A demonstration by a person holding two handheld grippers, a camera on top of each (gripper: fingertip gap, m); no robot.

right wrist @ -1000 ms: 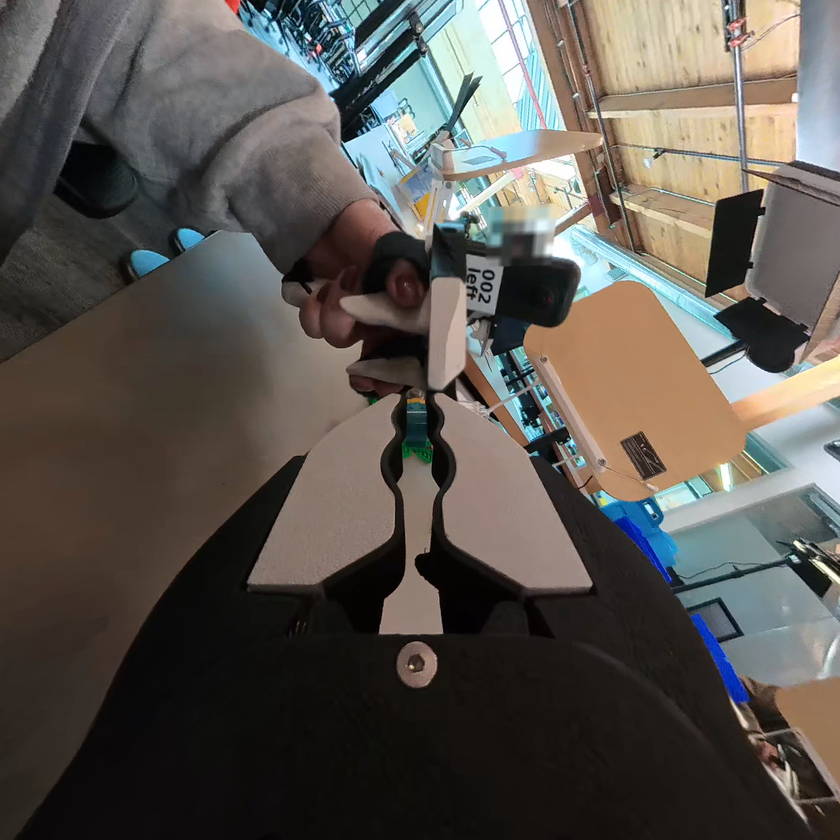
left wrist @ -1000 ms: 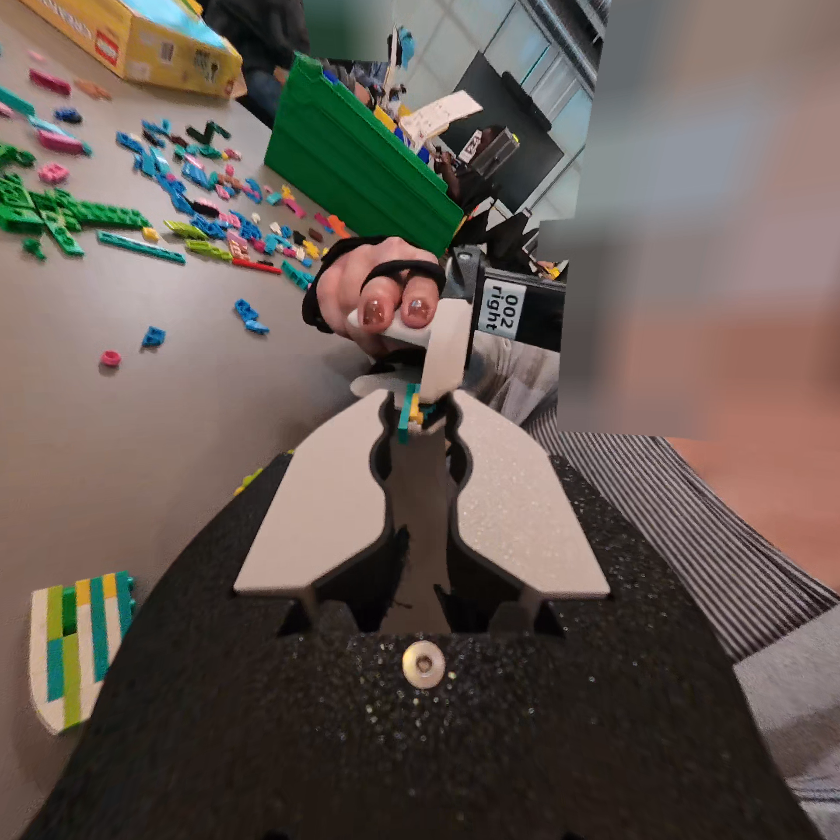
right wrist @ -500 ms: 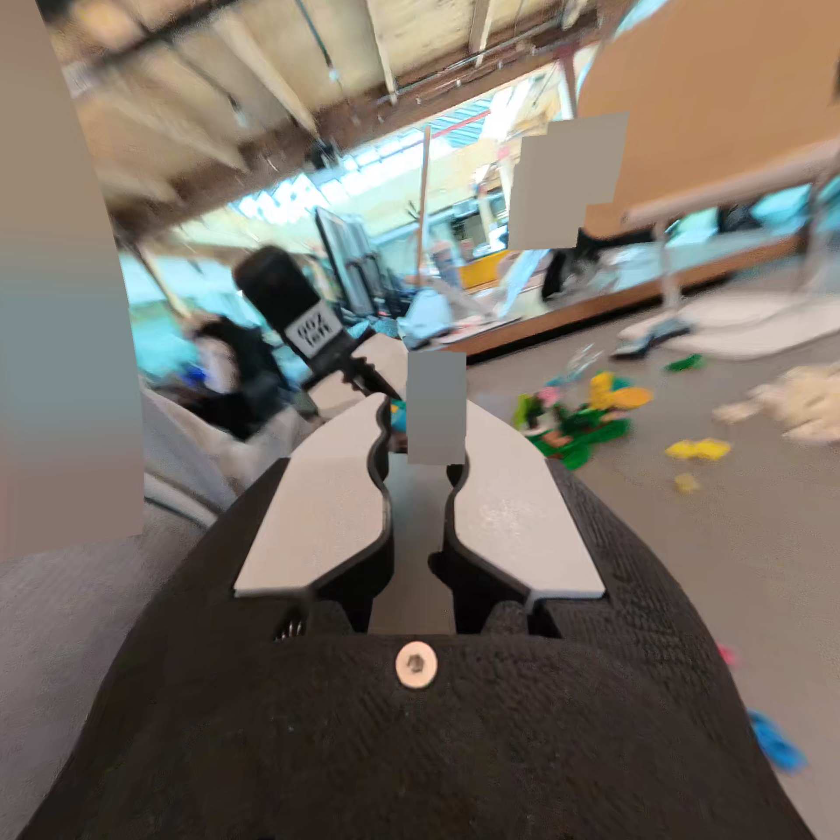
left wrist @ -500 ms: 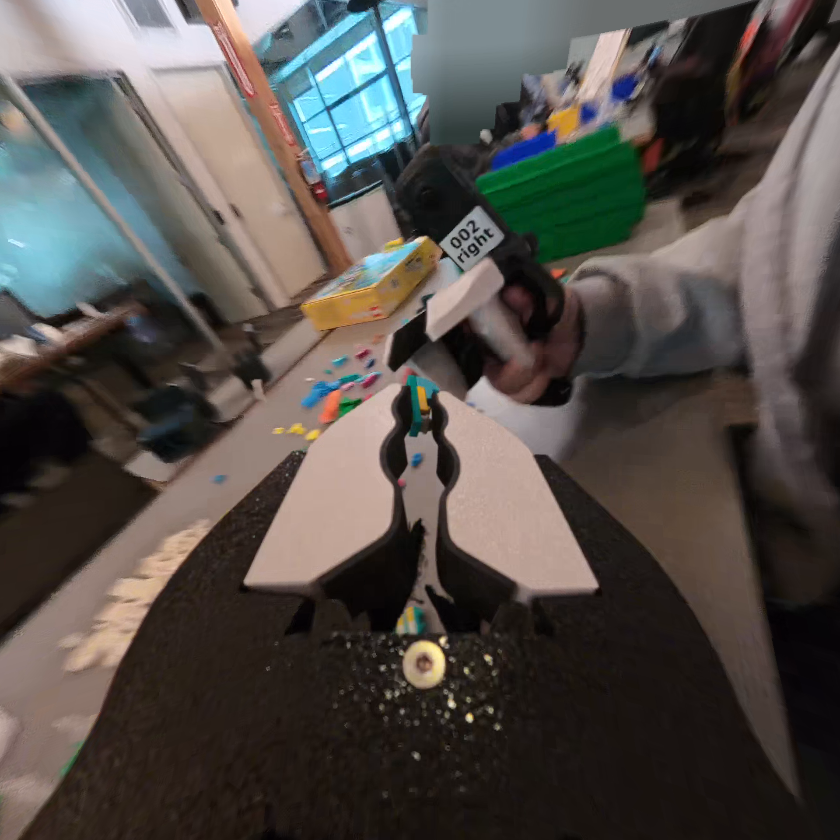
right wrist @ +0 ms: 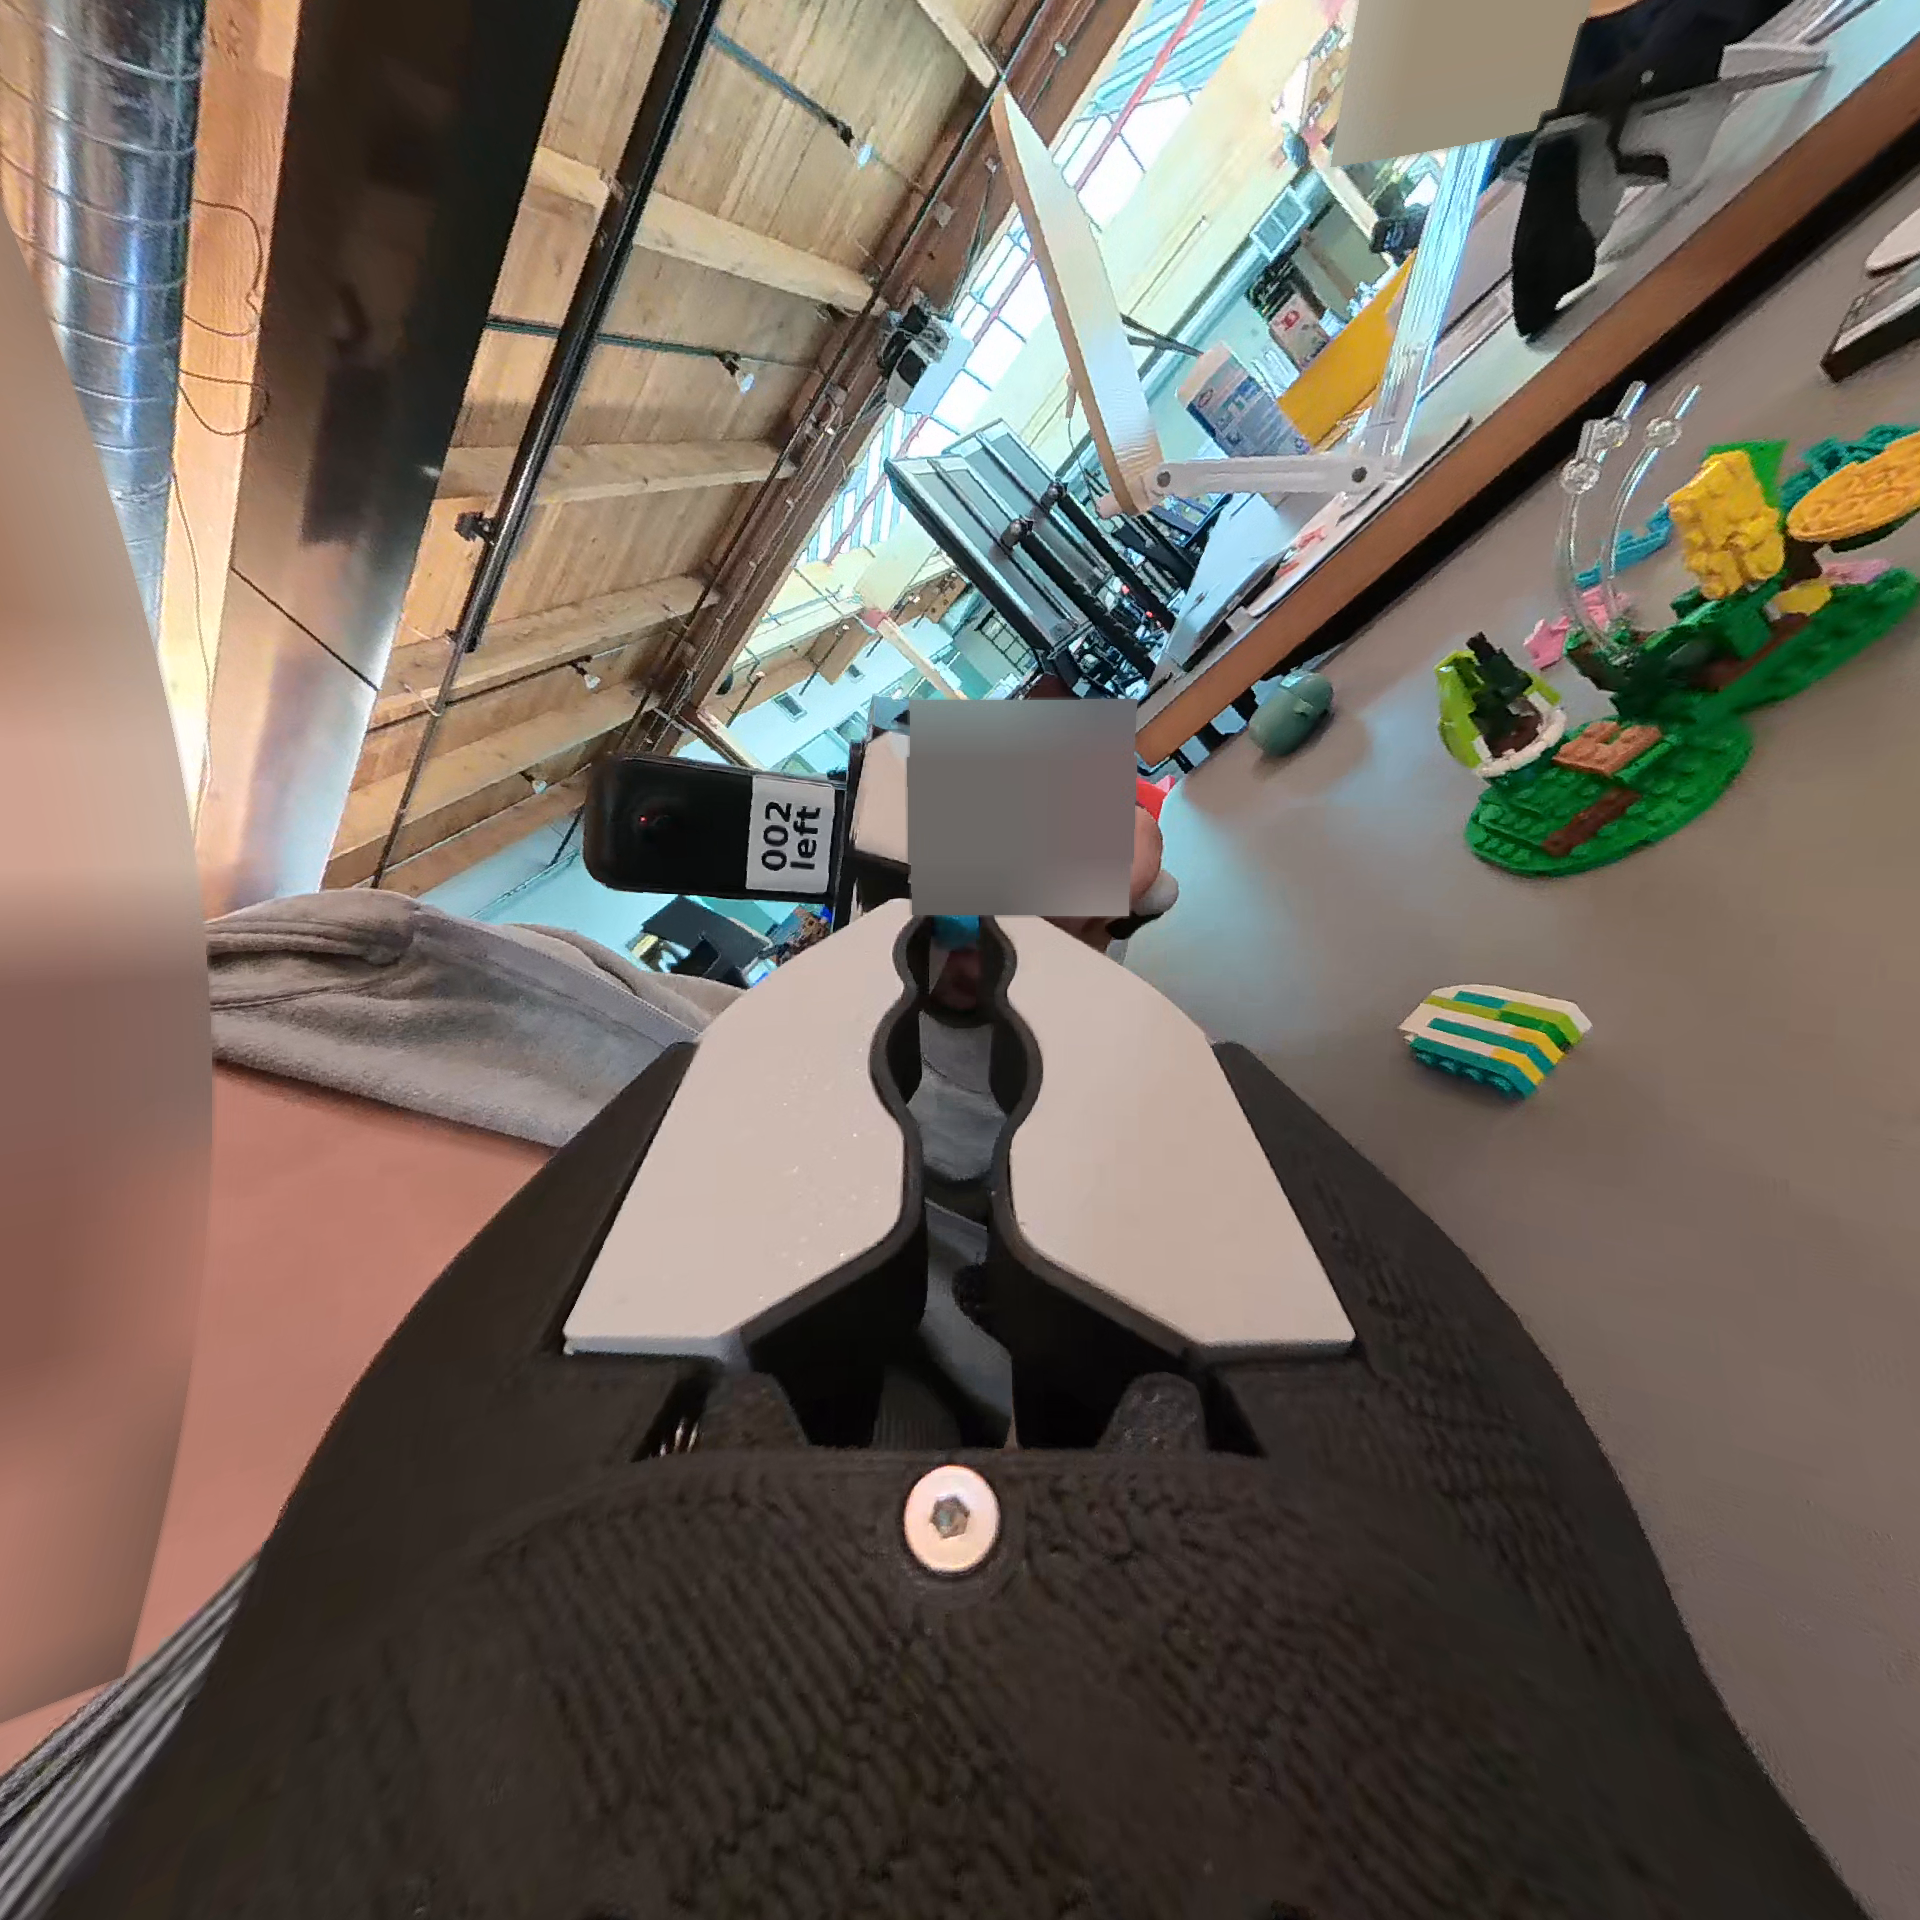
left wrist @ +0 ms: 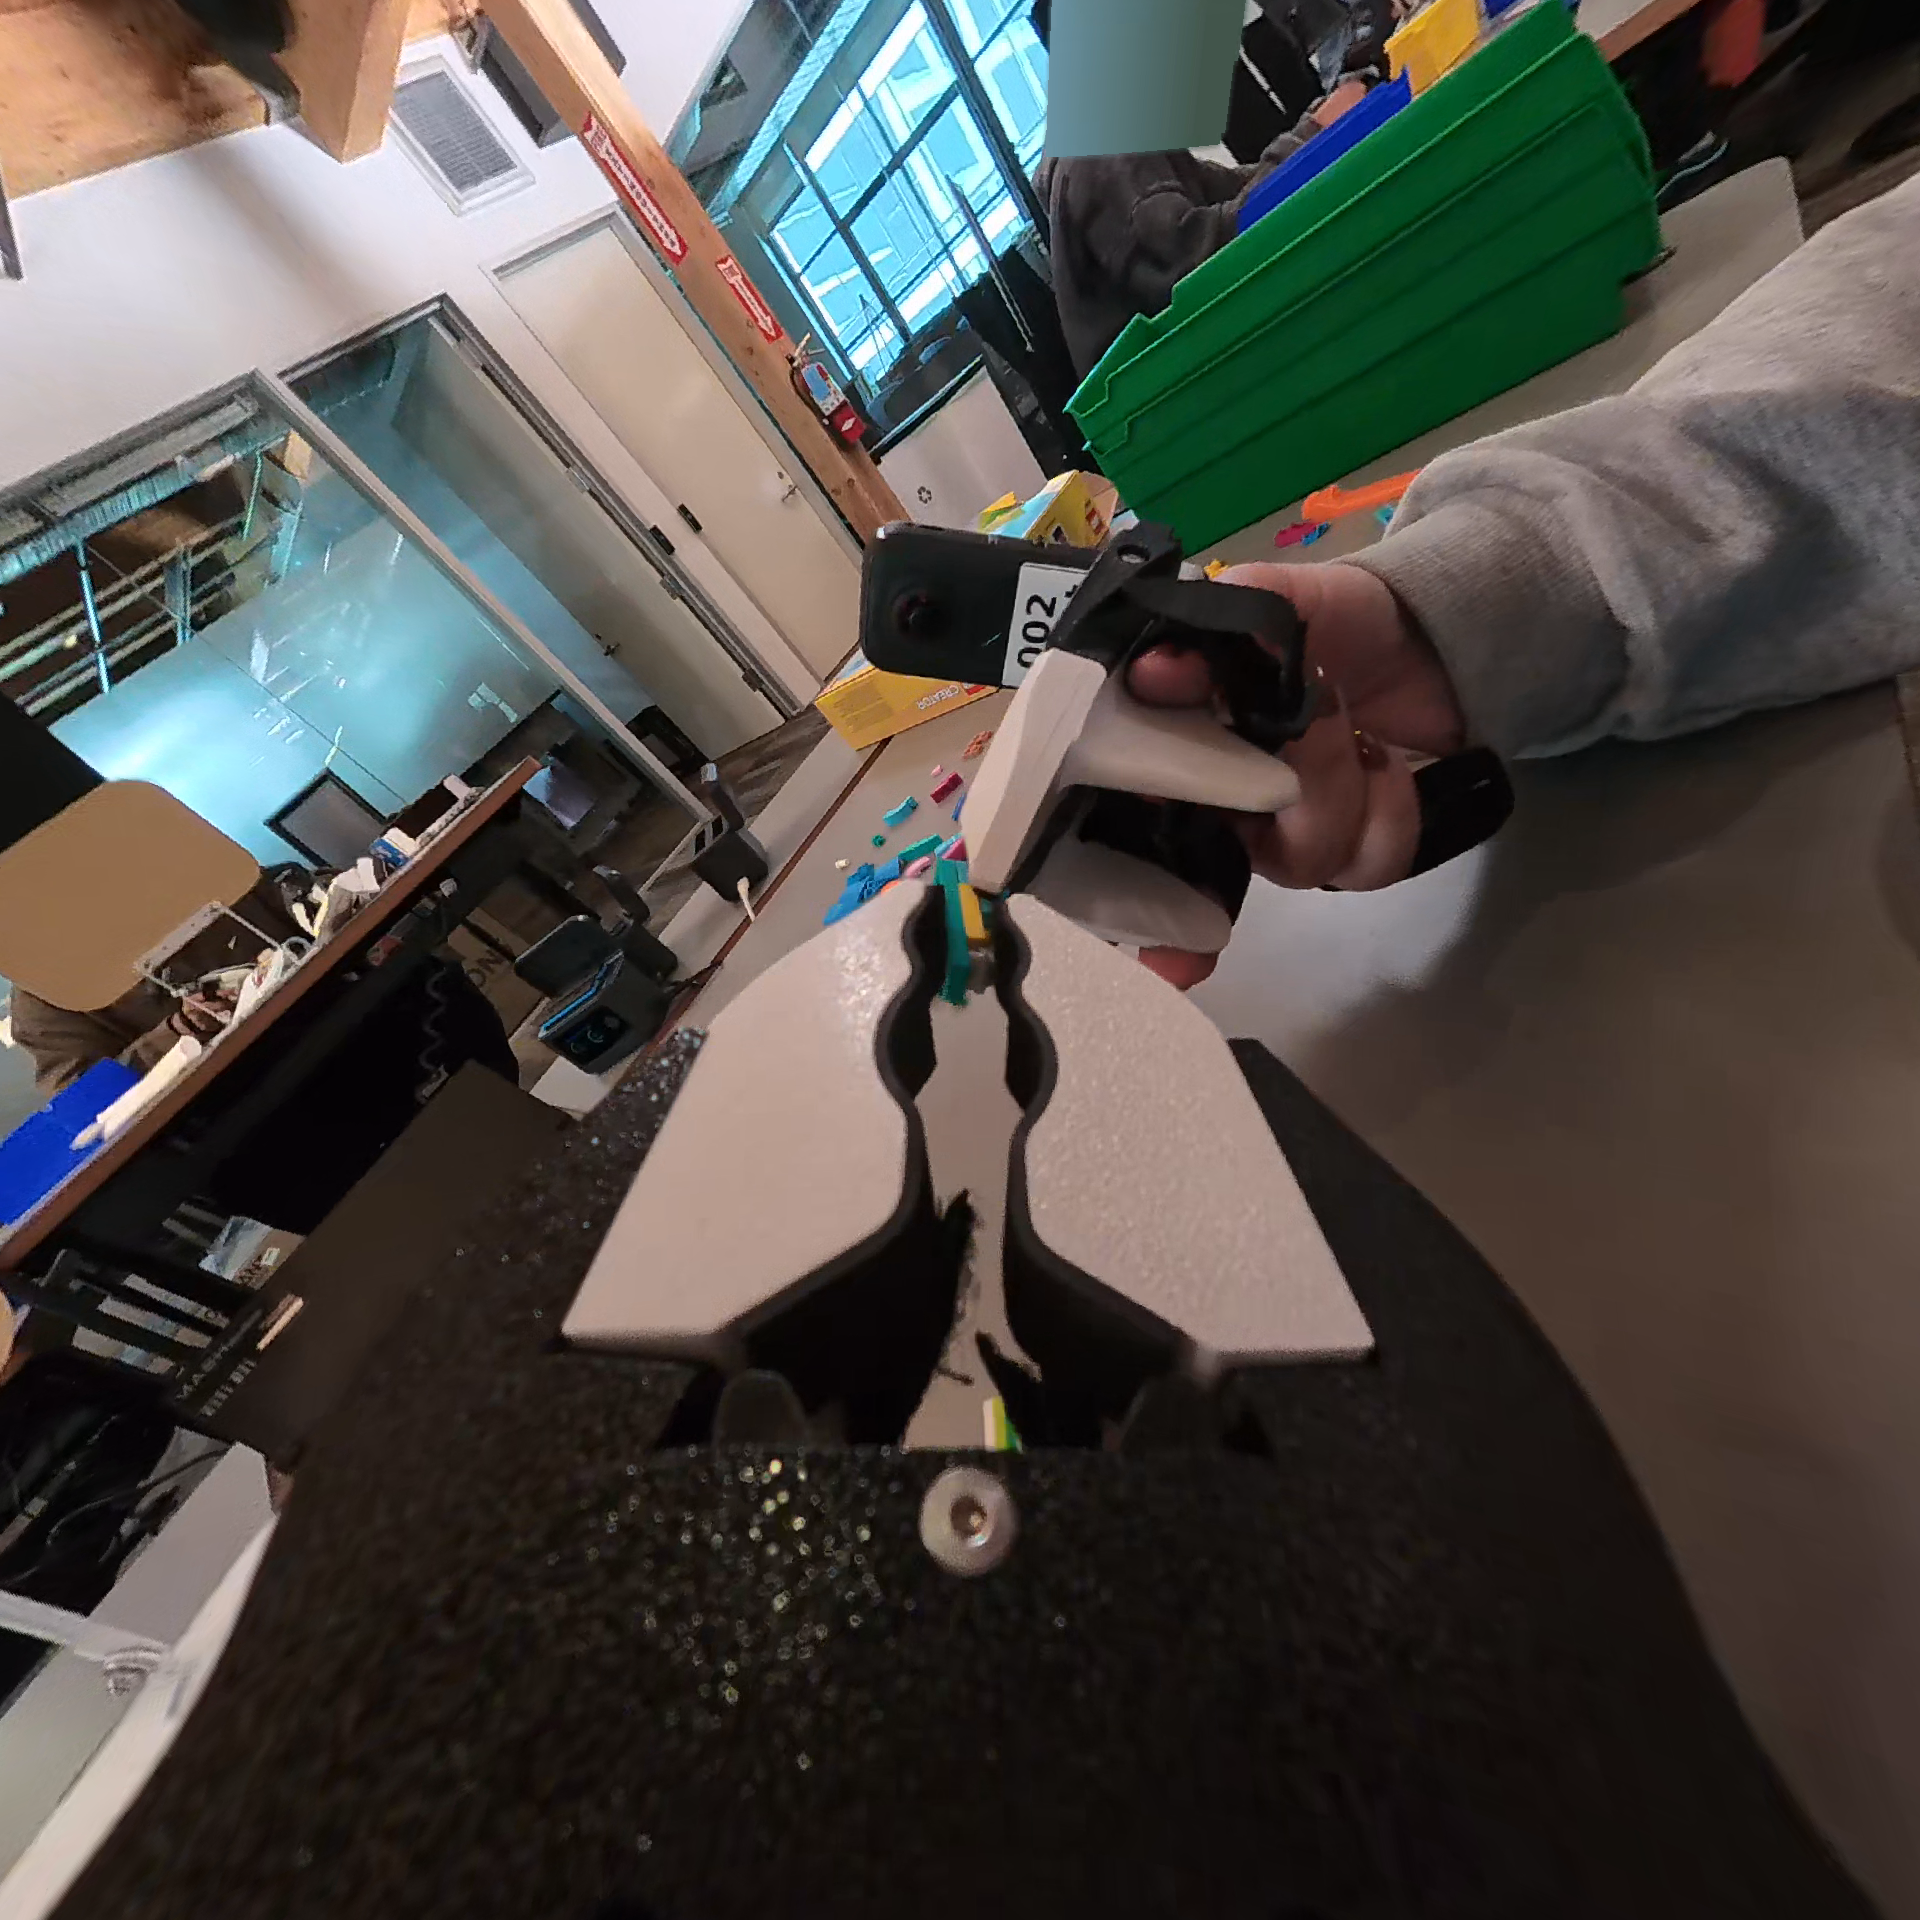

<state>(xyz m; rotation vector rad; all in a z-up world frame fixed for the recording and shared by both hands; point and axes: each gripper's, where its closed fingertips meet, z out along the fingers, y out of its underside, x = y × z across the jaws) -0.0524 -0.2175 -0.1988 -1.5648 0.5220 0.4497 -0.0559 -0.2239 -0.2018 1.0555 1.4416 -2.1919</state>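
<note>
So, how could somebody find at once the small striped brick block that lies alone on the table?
On the grey table, find the big green brick garden. Nearer the camera lies a small block, apart from everything. Only it has white, teal, green and yellow stripes.

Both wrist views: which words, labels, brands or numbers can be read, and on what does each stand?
I quote no writing; these bear it:
White sticker, black camera, left wrist view.
White sticker, black camera, right wrist view.
Yellow box, printed side.
Red signs, wooden beam.
</note>
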